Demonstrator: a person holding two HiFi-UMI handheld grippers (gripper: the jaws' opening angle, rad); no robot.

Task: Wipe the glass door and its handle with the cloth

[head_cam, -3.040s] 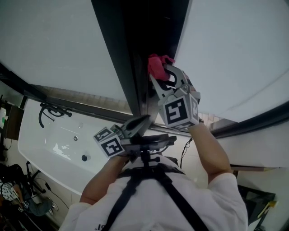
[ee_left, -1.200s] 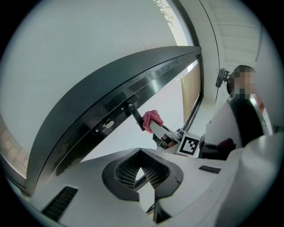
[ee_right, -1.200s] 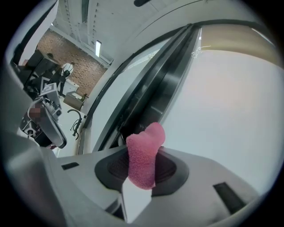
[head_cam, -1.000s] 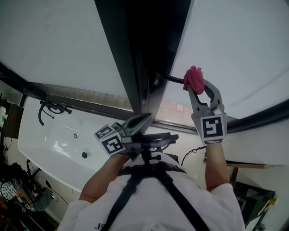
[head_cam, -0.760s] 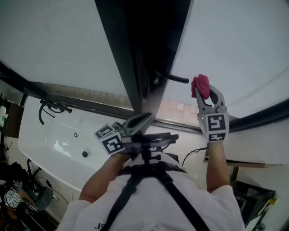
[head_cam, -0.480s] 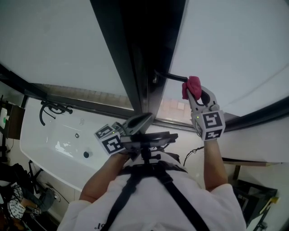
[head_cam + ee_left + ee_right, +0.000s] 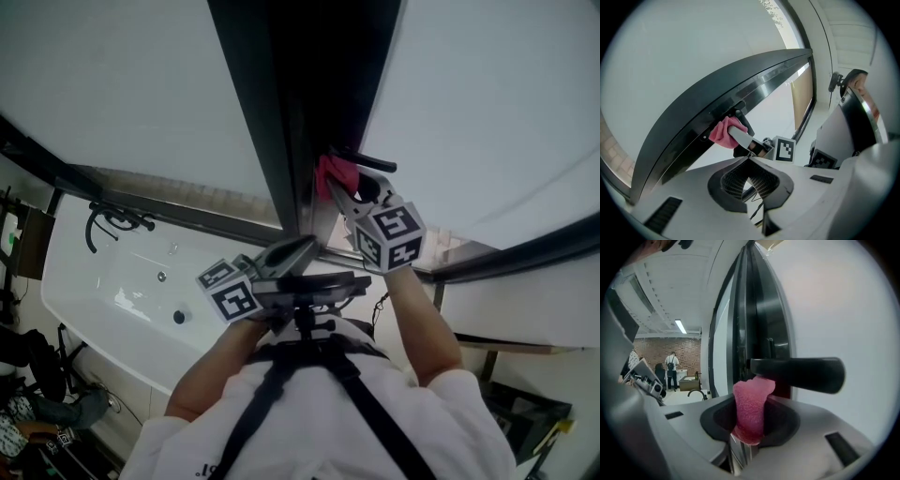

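right gripper (image 7: pixel 343 187) clamped on pink cloth (image 7: pixel 751 401) | moved from lever handle (image 7: pixel 801 373) tip back to base, cloth touching underside | handle wipe underway | left gripper (image 7: pixel 749 160) closed, empty

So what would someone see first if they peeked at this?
The bright pink cloth jumps out first, pinched in the right gripper and held right at the black door handle, between the dark frame and the pale glass door. Next comes the white bathtub at the lower left of the head view. The left gripper waits low, its fingers shut on nothing.
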